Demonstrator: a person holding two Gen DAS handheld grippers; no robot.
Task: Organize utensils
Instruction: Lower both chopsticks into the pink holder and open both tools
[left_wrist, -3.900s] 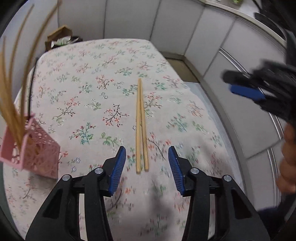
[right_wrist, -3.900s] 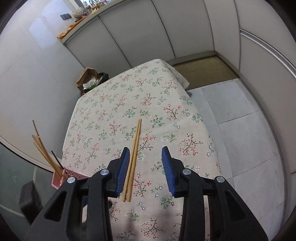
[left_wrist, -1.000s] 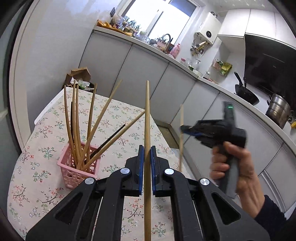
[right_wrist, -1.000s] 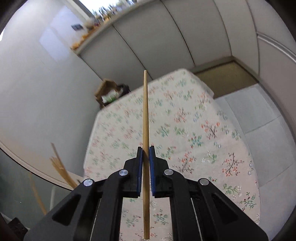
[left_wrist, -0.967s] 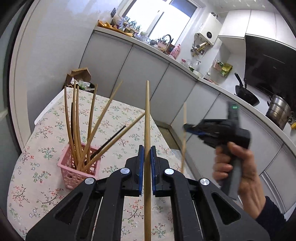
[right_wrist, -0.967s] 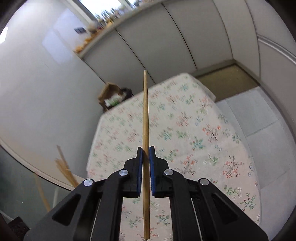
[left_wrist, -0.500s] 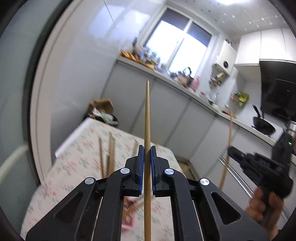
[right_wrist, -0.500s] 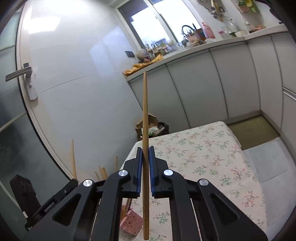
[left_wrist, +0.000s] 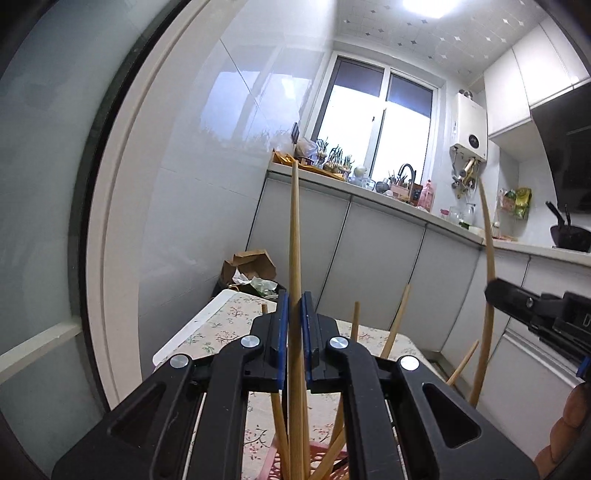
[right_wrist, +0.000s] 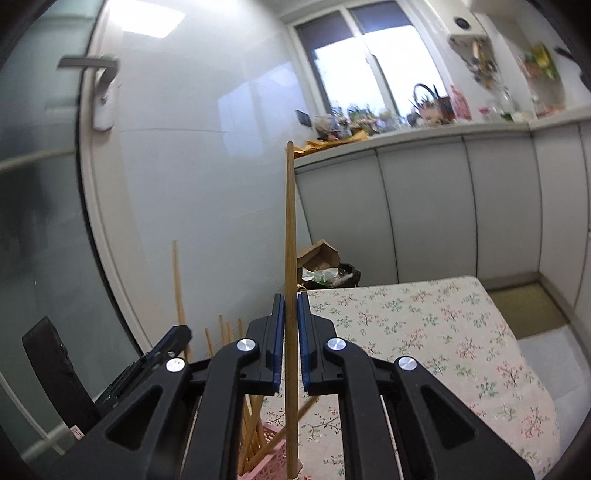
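My left gripper (left_wrist: 292, 314) is shut on a wooden chopstick (left_wrist: 294, 236) held upright, its lower end among several chopsticks (left_wrist: 397, 325) in the pink basket (left_wrist: 321, 458) below. My right gripper (right_wrist: 291, 314) is shut on a second chopstick (right_wrist: 290, 221), also upright, its lower end by the pink basket (right_wrist: 271, 465). The right gripper (left_wrist: 535, 310) and its chopstick (left_wrist: 487, 280) show at the right of the left wrist view. The left gripper (right_wrist: 162, 354) shows at the lower left of the right wrist view.
The table with the floral cloth (right_wrist: 424, 332) stretches to the right of the basket. A cardboard box with trash (right_wrist: 321, 262) stands behind the table. A glass door (right_wrist: 40, 229) is at the left. Grey cabinets (right_wrist: 461, 206) line the back wall.
Both grippers have tilted further up and come lower over the basket. The chopsticks' lower ends now sit at or in the basket. Both stay shut.
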